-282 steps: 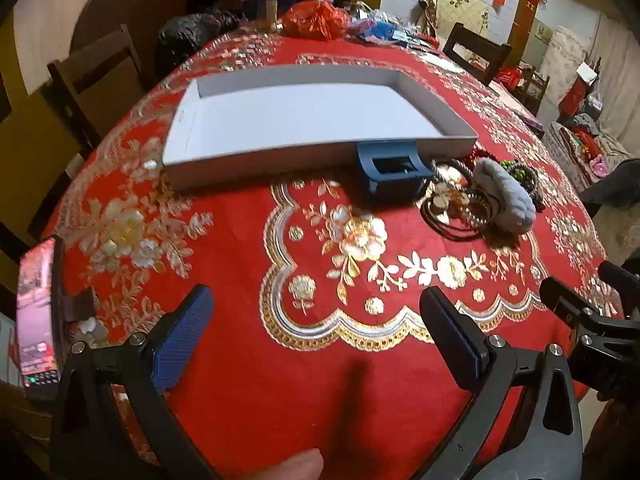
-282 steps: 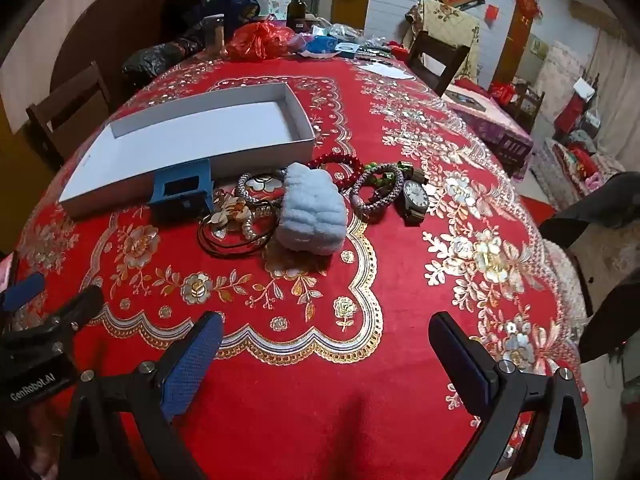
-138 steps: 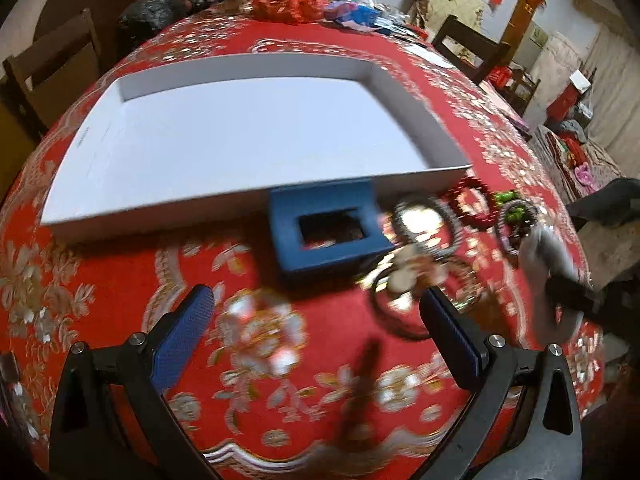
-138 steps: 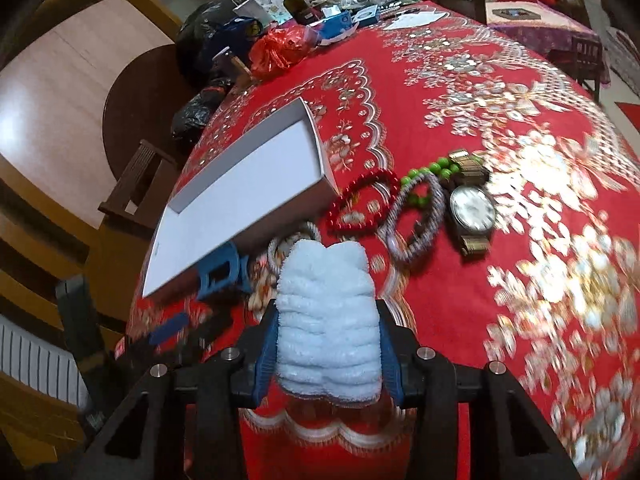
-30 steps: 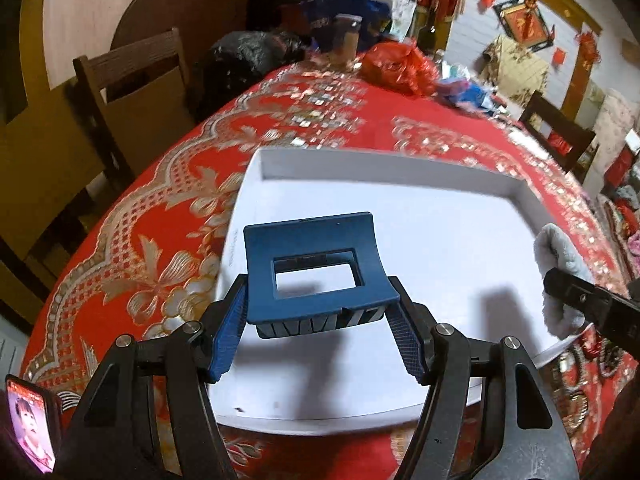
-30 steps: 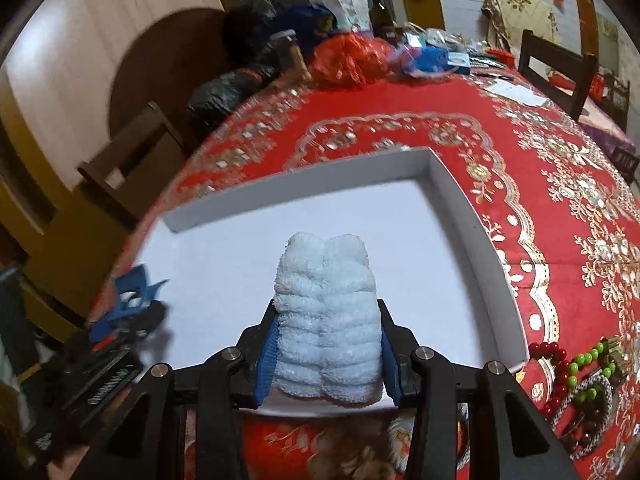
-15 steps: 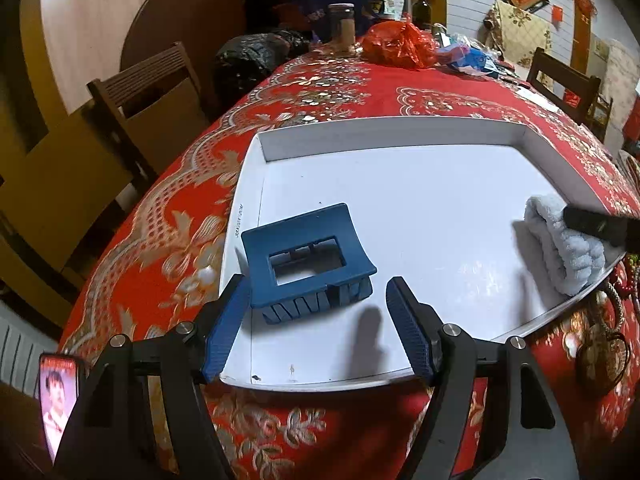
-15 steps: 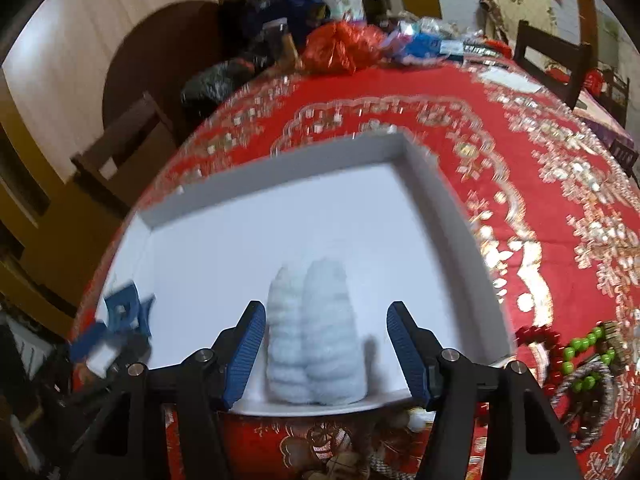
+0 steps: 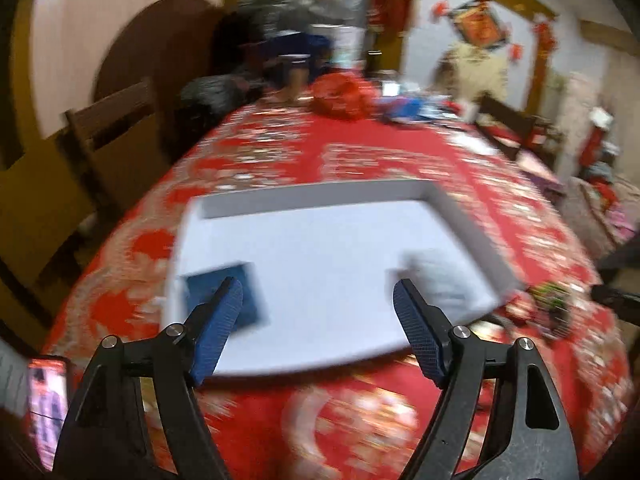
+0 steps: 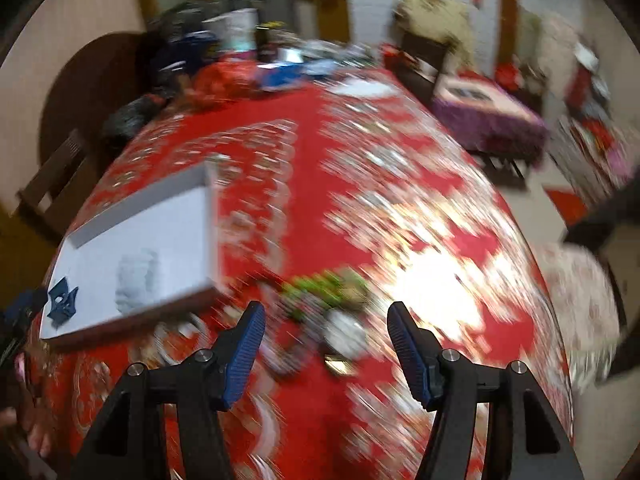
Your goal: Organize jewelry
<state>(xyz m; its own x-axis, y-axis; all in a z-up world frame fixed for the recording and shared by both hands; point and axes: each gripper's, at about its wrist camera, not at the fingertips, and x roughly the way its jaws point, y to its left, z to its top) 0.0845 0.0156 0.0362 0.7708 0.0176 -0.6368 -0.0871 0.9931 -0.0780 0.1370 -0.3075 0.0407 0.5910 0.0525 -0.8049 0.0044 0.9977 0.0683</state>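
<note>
Both grippers have let go and pulled back: the left gripper (image 9: 318, 300) and right gripper (image 10: 324, 324) gape empty. Dark blue plastic claw clip (image 10: 62, 300) and pale blue fluffy scrunchie (image 10: 136, 280) lie lower left in the shallow white tray (image 10: 208, 196). Next, the right should steady over the blurred bead bracelets (image 10: 320, 292) mid-frame on the counter (image 10: 400, 220) and close on one only.

place: home dining room
table: big, red-and-gold floral tablecloth (image 9: 400, 168)
seating: wooden chairs (image 9: 116, 120)
walls: red hanging decorations (image 9: 484, 28)
far end: bags, bottles piled up (image 10: 224, 40)
</note>
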